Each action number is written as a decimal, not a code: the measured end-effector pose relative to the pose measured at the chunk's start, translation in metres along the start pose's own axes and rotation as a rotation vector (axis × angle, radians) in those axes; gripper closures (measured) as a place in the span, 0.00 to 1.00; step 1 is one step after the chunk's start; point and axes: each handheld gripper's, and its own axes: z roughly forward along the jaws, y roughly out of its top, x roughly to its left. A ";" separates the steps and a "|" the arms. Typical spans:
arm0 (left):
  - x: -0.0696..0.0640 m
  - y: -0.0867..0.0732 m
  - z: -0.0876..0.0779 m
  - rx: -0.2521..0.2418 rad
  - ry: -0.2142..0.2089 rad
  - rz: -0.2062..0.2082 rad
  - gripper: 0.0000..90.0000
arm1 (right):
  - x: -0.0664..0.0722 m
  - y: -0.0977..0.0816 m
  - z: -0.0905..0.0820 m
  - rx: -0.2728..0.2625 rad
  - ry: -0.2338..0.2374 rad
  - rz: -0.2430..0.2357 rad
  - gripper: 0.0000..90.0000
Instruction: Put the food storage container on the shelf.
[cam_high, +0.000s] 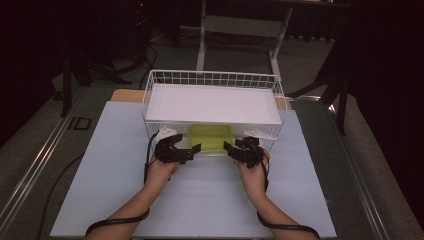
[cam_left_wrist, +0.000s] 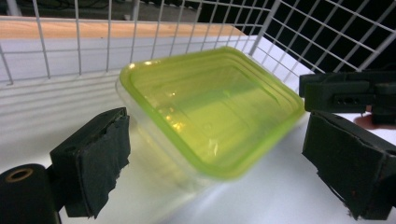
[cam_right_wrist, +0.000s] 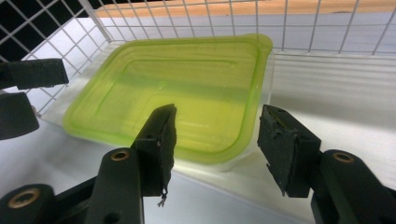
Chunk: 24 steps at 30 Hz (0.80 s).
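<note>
White table (cam_high: 115, 200): both tongs (cam_high: 196, 148) (cam_high: 228, 147) open, flanking green-lidded box (cam_high: 210, 137) under basket (cam_high: 215, 79).

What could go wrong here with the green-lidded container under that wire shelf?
Both grippers, left gripper and right gripper, stand open beside the container, neither pressing on it. Risks:
1. A one-sided push could skid it deeper under the wire rack.
2. A lift might knock its lid against the white shelf close overhead.
3. Jaws closing on a corner of the smooth lid might slip off.
</note>
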 end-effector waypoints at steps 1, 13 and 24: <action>0.000 -0.002 -0.004 -0.001 -0.001 0.013 0.10 | 0.001 -0.002 -0.001 0.000 0.006 -0.005 0.51; -0.022 -0.027 -0.045 0.030 -0.043 0.076 0.05 | 0.021 -0.022 -0.005 0.007 0.015 -0.096 0.59; -0.030 -0.052 -0.061 0.051 -0.037 0.108 0.03 | 0.042 -0.029 0.020 0.111 0.039 -0.198 1.00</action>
